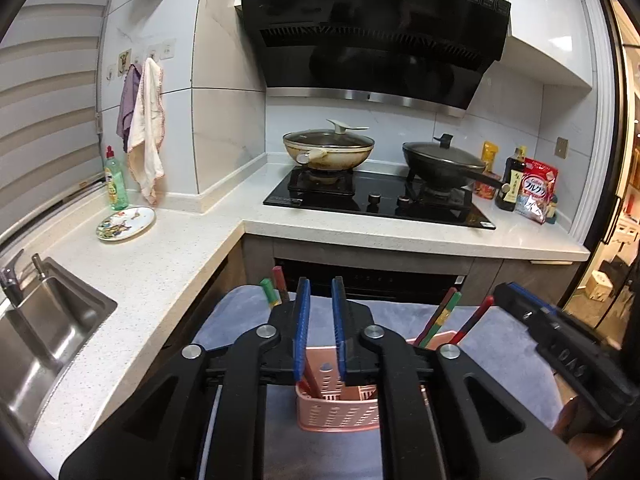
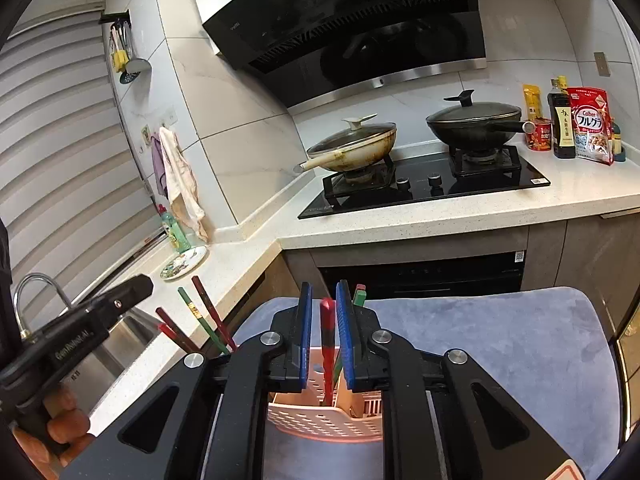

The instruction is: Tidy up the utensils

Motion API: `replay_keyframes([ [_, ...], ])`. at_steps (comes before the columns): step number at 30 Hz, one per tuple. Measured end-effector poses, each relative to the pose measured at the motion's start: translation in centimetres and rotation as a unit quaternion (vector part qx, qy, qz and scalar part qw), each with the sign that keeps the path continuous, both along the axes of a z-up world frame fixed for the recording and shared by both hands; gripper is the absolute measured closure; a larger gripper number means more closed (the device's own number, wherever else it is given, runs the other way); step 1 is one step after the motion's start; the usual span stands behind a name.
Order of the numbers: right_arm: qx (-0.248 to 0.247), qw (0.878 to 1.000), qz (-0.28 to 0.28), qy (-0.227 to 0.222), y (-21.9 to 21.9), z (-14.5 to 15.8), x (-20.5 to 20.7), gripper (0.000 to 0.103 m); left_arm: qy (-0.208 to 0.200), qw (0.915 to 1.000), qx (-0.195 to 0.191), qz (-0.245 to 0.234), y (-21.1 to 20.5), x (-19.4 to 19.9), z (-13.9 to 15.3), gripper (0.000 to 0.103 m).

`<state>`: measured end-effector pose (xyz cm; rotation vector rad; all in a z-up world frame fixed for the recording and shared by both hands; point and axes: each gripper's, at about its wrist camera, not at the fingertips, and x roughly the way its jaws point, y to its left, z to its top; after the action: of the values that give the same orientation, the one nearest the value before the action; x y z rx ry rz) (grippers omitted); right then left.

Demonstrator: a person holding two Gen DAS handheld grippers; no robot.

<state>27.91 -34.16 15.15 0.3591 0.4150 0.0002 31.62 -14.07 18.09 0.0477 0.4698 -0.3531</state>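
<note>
A pink perforated utensil basket point(image 1: 338, 410) stands on a blue-grey mat point(image 1: 232, 320). Red and green chopsticks stand in it. My left gripper point(image 1: 321, 292) is open and empty just above the basket; chopstick tops point(image 1: 276, 290) rise to its left, and more chopsticks point(image 1: 442, 314) lean at the right. In the right wrist view the basket point(image 2: 320, 416) sits below my right gripper point(image 2: 323, 294), which is open. A red chopstick point(image 2: 328, 344) stands in the basket between the pads, close to the right pad point(image 2: 345, 336). Other chopsticks point(image 2: 200, 316) lean at the left.
A sink point(image 1: 44, 332) and tap lie at the left. On the counter are a decorated plate point(image 1: 126, 224) and a green bottle point(image 1: 116, 184). Two lidded pans point(image 1: 328, 150) sit on the hob, with bottles and packets point(image 1: 534, 192) at the right. The other gripper point(image 1: 560, 340) is close by.
</note>
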Motion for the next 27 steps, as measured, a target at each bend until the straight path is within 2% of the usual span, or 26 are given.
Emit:
replay_keyframes([
  [2,0.000,1.000,-0.001,-0.005,-0.1,0.6,-0.8,0.088,0.001,1.0000,-0.001,0.004,0.2,-0.3,0.1,0.083],
  [5,-0.002,1.000,0.000,-0.014,-0.2,1.6,-2.1,0.088,-0.001,0.9999,-0.003,0.013,0.7,-1.1,0.5,0.069],
  [11,-0.002,1.000,0.013,-0.023,0.2,2.7,-5.7,0.088,-0.014,0.9994,0.011,0.028,1.5,-3.7,1.2,0.064],
  [13,-0.012,1.000,0.019,-0.019,0.8,2.7,-7.2,0.088,-0.020,0.9991,0.015,0.033,1.9,-4.7,1.4,0.052],
  [18,-0.027,0.999,0.032,-0.011,2.2,2.4,-11.1,0.088,-0.027,0.9988,0.025,0.033,3.0,-8.1,1.3,0.051],
  [19,-0.027,0.999,0.036,-0.009,2.5,2.1,-12.1,0.087,-0.026,0.9987,0.028,0.034,3.2,-8.7,1.1,0.050],
  [21,-0.027,0.999,0.042,-0.003,3.0,1.5,-13.7,0.075,-0.024,0.9985,0.037,0.033,3.9,-10.2,0.6,0.047],
  [22,-0.030,0.999,0.044,0.001,3.3,1.1,-14.5,0.073,-0.021,0.9984,0.041,0.033,4.2,-11.0,0.3,0.045],
  [27,-0.054,0.997,0.050,0.033,5.3,-1.8,-18.8,0.072,0.003,0.9986,0.042,0.031,6.5,-14.0,-2.0,0.041],
])
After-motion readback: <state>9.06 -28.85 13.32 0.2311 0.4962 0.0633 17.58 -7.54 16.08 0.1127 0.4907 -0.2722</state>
